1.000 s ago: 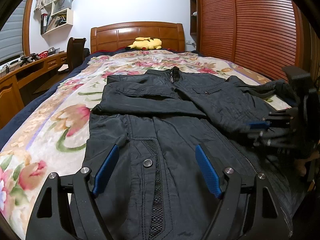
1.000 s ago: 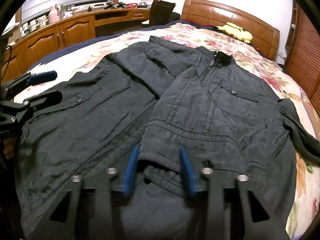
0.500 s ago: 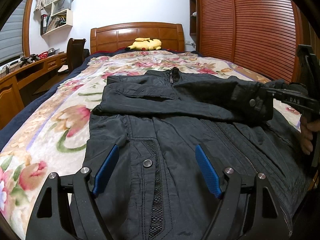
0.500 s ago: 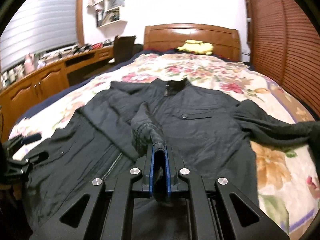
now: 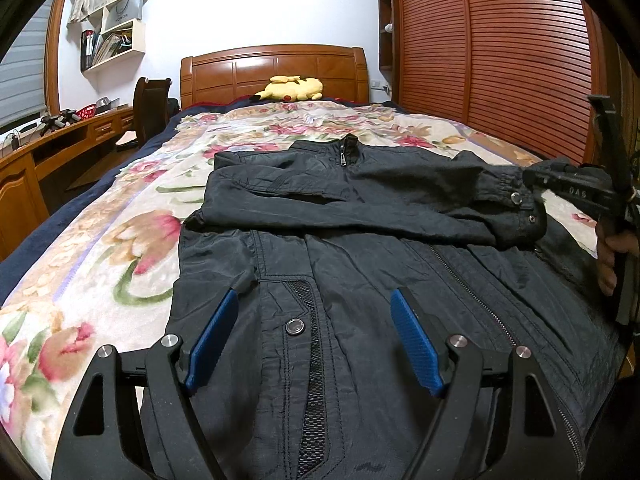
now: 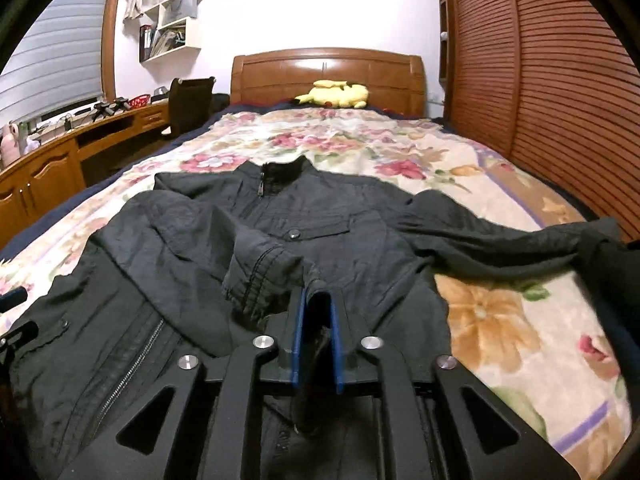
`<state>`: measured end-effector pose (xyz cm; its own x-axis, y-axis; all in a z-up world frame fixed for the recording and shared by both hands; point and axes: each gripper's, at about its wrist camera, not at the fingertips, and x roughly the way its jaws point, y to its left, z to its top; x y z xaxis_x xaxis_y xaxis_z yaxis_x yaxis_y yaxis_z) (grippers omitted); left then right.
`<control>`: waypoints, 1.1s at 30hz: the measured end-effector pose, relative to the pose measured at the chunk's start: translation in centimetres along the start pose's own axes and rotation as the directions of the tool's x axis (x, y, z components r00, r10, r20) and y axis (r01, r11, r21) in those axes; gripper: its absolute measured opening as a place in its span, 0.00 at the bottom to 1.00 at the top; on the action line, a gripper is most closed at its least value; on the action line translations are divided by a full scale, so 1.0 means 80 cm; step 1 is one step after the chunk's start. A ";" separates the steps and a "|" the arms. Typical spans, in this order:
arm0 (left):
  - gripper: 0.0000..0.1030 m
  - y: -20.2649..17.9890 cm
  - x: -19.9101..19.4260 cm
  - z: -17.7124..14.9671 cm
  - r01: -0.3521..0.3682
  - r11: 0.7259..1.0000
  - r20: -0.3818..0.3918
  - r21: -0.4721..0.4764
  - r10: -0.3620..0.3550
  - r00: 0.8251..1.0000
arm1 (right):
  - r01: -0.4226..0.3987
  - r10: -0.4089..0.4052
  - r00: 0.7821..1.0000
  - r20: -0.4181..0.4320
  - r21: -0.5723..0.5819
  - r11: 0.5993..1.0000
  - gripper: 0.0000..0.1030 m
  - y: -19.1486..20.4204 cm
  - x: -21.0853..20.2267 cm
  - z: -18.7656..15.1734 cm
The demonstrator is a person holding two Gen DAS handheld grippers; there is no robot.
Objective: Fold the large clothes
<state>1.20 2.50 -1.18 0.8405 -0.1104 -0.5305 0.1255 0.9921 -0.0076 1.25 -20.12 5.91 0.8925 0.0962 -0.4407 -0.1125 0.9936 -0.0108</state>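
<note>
Since a second ago: right gripper swung from facing across the bed to facing the headboard, lifting the sleeve cuff off the jacket front; left gripper unchanged.

Bed with floral blanket fills both views. Dark jacket lies face up, zipped, collar toward the headboard, hem toward the cameras.

Sleeve on the desk side is folded flat across the chest, seen in the left wrist view. Other sleeve is pulled across the front, cuff end raised and held at the right edge of that view by the right gripper, with the person's hand on its handle. In the right wrist view another dark sleeve trails out over the blanket toward the wardrobe.

Right gripper: narrow gap, jaws opening, cuff fabric between the blue pads; can't tell whether they still press on it.

Left gripper: wide, nothing between the pads, hovering over the lower jacket front near the pocket snap.

Yellow plush toy by the headboard.
</note>
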 end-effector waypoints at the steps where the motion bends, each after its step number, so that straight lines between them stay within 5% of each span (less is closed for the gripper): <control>1: 0.77 0.000 0.000 0.000 0.000 1.000 0.001 0.001 0.000 1.000 | 0.007 -0.007 1.000 0.016 -0.006 1.000 0.28 -0.003 -0.005 0.006; 5: 0.77 0.000 -0.002 0.001 -0.001 1.000 0.008 0.013 0.001 1.000 | -0.015 0.015 0.999 0.035 0.000 1.000 0.56 -0.003 -0.014 0.006; 16: 0.77 -0.006 -0.003 0.000 -0.014 0.999 0.008 0.048 0.013 1.000 | -0.082 0.082 0.992 -0.099 0.000 0.997 0.56 -0.015 0.024 -0.007; 23: 0.77 -0.005 -0.004 0.001 -0.012 0.999 0.005 0.052 0.011 1.000 | -0.127 0.121 0.960 -0.251 -0.005 0.992 0.56 -0.012 0.073 -0.010; 33: 0.77 -0.010 0.000 0.031 0.030 0.999 -0.025 0.045 -0.029 0.999 | -0.153 0.130 0.936 -0.326 -0.047 0.987 0.76 -0.010 0.100 -0.004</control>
<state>2.41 1.58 0.97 0.8228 -0.1378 -0.5514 0.1748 0.9845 0.0148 8.39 -20.15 2.12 0.6787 0.1996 -0.7068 -0.2678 0.9633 0.0149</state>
